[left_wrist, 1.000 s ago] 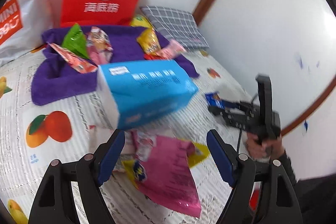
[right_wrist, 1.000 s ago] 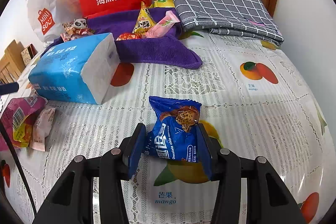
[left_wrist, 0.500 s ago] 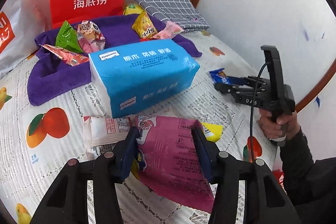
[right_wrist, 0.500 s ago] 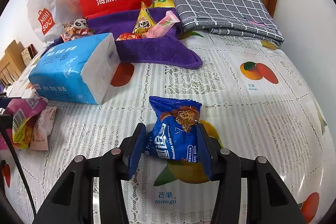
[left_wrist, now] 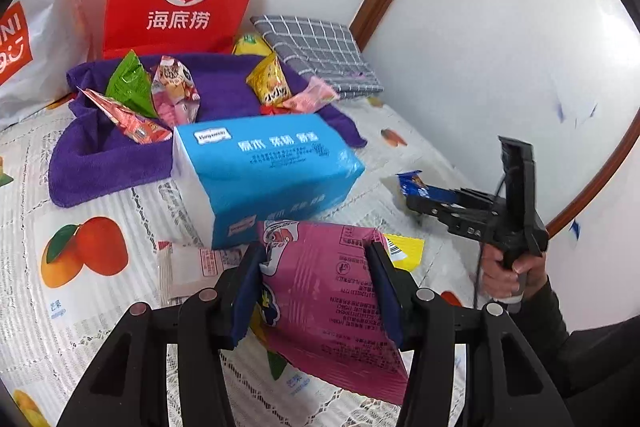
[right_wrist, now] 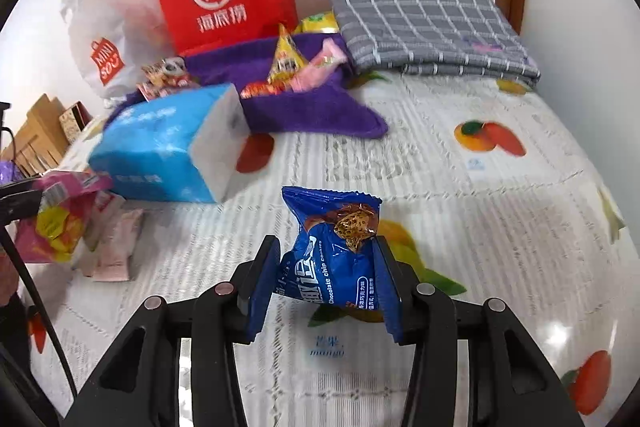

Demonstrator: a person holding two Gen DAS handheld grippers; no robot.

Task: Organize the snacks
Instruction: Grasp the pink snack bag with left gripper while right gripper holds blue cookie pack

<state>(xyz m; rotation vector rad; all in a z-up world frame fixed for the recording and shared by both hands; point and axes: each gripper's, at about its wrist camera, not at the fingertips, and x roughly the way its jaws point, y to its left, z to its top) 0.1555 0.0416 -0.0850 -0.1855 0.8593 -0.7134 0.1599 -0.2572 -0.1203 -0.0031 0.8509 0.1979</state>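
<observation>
Left tongs [left_wrist: 316, 283] are clenched on the pink snack bag [left_wrist: 332, 303], right tongs [right_wrist: 326, 279] on the blue cookie packet [right_wrist: 334, 259], both just above the bed [right_wrist: 460, 195]. Beyond them sits the blue tissue pack [left_wrist: 264, 171], then the purple towel [left_wrist: 100, 155] with several snacks on it. Likely best: lift both clear over the tissue pack, grip firm on slippery wrappers, let go low onto bare towel.

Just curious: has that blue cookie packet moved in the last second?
Yes. The blue cookie packet, clamped in the right gripper, has lifted off the tablecloth.
</observation>
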